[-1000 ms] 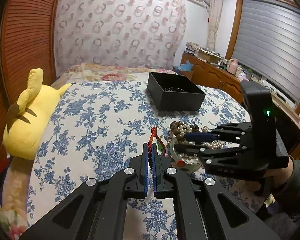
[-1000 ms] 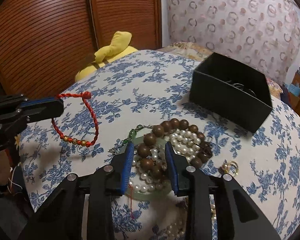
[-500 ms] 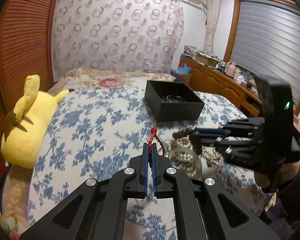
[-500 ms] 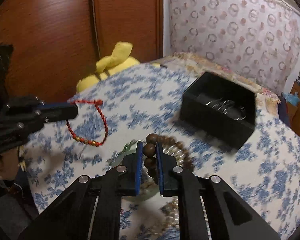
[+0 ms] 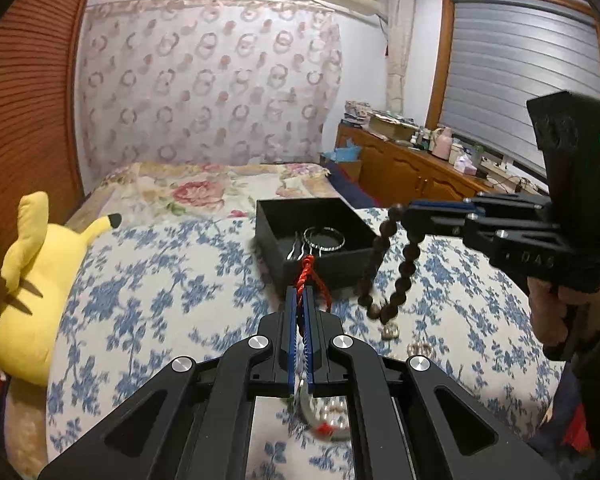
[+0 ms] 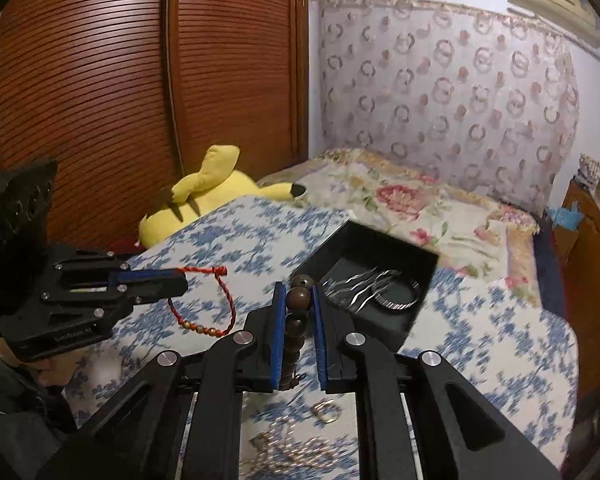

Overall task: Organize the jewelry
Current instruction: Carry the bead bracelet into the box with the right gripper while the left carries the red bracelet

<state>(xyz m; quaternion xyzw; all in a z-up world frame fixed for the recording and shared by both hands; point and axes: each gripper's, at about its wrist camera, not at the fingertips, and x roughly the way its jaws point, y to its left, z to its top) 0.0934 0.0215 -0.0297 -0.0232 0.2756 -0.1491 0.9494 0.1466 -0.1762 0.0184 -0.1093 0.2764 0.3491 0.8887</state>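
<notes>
My left gripper [image 5: 300,294] is shut on a red cord bracelet [image 5: 306,276], whose loop with gold beads hangs free in the right wrist view [image 6: 220,308]. My right gripper [image 6: 298,292] is shut on a strand of brown wooden beads [image 6: 298,298], which dangles in the air above the bedspread [image 5: 405,270]. Both grippers hover just short of the open black box [image 5: 284,252], the left gripper [image 6: 180,280] to the left of the right gripper [image 5: 410,212]. Silver bangles [image 6: 392,300] lie inside the box [image 6: 384,330].
A pearl strand [image 6: 296,452], a gold ring [image 6: 326,408] and a pale green bangle [image 5: 320,424] lie on the blue-flowered bedspread below the grippers. A yellow plush toy [image 5: 28,280] rests at the bed's left edge. A wooden wardrobe [image 6: 140,100] and a cluttered dresser [image 5: 412,168] flank the bed.
My right gripper closed on the brown beads and lifted them off the pile. Both grippers rose and moved closer to the black box, the left still carrying the red bracelet.
</notes>
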